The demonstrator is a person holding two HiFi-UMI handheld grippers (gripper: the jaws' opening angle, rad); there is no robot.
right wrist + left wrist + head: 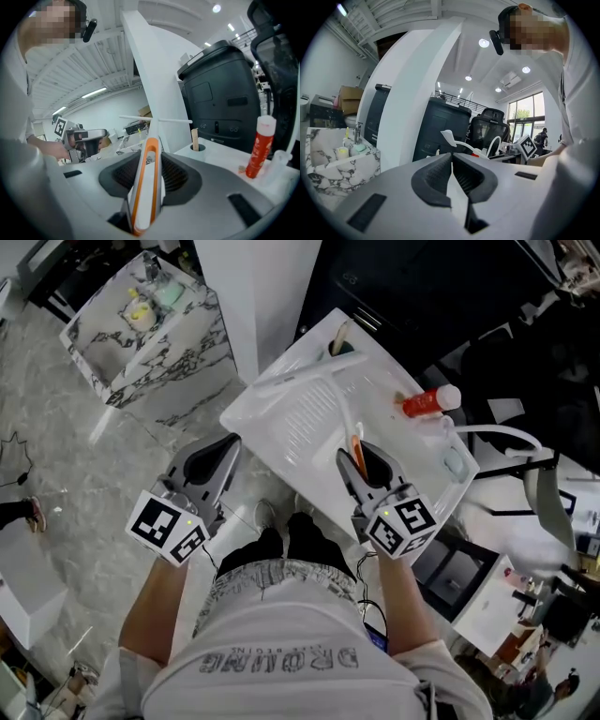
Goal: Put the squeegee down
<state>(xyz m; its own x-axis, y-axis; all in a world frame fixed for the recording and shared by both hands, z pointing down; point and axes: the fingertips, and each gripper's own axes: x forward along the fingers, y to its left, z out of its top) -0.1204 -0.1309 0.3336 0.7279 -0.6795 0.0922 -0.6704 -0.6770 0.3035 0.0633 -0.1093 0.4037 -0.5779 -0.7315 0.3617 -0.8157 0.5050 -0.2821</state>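
The squeegee has a white and orange handle (148, 180) and a thin white blade (157, 120) across its far end. My right gripper (151, 155) is shut on the handle, with the blade ahead of the jaws. In the head view the right gripper (362, 456) holds the squeegee (309, 374) over the white counter (417, 460), blade lying across the ribbed part. My left gripper (228, 442) hangs to the left of the counter, off its edge. In its own view the left gripper (451, 157) is shut with nothing between its pads.
A red bottle (424, 403) (259, 147) lies on the counter's far right. A wooden stick (339, 337) (194, 139) stands in a hole at the back. A marble washstand (150, 334) sits far left, a white pillar (253, 296) and black cabinet (220, 93) behind the counter.
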